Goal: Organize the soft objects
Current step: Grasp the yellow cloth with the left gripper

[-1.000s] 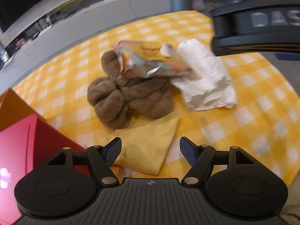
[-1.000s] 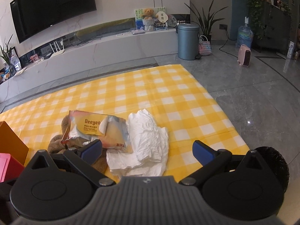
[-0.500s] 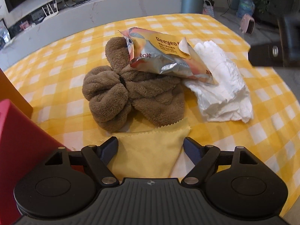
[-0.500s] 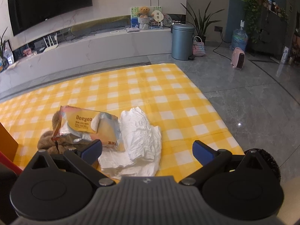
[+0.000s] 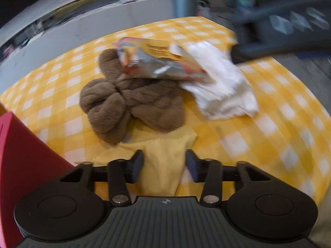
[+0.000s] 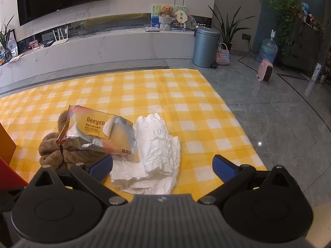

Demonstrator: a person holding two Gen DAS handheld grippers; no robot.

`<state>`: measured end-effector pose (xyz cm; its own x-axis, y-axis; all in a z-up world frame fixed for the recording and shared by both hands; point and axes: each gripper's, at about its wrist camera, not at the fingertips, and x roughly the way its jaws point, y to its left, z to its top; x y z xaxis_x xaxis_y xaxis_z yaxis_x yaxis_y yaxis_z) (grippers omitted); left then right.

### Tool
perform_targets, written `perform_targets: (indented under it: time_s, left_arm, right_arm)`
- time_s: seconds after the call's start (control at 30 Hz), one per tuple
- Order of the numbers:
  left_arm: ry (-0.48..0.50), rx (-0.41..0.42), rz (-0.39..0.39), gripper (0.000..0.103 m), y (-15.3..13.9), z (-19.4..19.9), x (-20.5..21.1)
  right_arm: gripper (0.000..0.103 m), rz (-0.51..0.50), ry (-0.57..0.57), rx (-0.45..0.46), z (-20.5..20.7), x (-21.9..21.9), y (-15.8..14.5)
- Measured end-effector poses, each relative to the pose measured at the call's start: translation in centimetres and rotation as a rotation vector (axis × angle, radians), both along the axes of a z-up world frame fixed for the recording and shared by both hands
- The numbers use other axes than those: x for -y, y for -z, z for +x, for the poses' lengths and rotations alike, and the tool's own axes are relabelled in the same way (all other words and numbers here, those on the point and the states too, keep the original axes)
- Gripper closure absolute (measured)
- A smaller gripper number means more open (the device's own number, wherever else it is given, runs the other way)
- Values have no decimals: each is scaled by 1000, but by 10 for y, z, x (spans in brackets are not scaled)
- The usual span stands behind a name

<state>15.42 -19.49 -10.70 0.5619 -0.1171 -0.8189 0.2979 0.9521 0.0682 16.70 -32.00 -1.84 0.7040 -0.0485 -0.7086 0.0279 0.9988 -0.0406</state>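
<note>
Four soft items lie clustered on the checked yellow cloth [image 6: 165, 95]; none is sorted yet. Nearest, the left gripper [image 5: 164, 166] has just been closing its jaws on the yellow cloth square [image 5: 163, 165], which now bunches between the pads; whether it is firmly pinched cannot be told. Beyond it lies the brown plush towel [image 5: 128, 101], with the wipes packet [image 5: 161, 62] resting on its far side and overlapping the white crumpled sheet [image 5: 223, 86]. The right gripper [image 6: 162, 164] hovers over that sheet, jaws spread and empty. A red bin [image 5: 22, 165] stands close at the left, a likely destination. The cloth's right edge [image 6: 233, 111] meets bare floor; beyond the pile the surface is open.
</note>
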Motion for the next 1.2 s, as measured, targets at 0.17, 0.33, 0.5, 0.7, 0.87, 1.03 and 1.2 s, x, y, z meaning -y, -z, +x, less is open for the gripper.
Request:
perform_targets:
  time_s: [0.17, 0.33, 0.5, 0.7, 0.87, 1.03, 1.2]
  left_arm:
    - [158, -56, -6, 98, -2, -22, -1]
    - [305, -92, -45, 103, 0, -63, -6]
    - [297, -48, -45, 97, 0, -82, -11]
    - [285, 142, 59, 23, -10, -79, -1]
    - [270, 119, 142, 23, 2, -58, 10]
    - [210, 93, 103, 17, 5, -37, 7]
    - [71, 1, -52, 6, 9, -14, -13]
  right_arm:
    - [3, 6, -10, -5, 1, -2, 1]
    - [3, 11, -1, -7, 1, -1, 2]
    - [3, 9, -1, -11, 1, -1, 2]
    - [3, 10, -8, -11, 0, -3, 2]
    - [3, 3, 2, -23, 1, -2, 4]
    - [3, 17, 4, -20, 1, 0, 2]
    - [3, 31, 12, -29, 1, 3, 3]
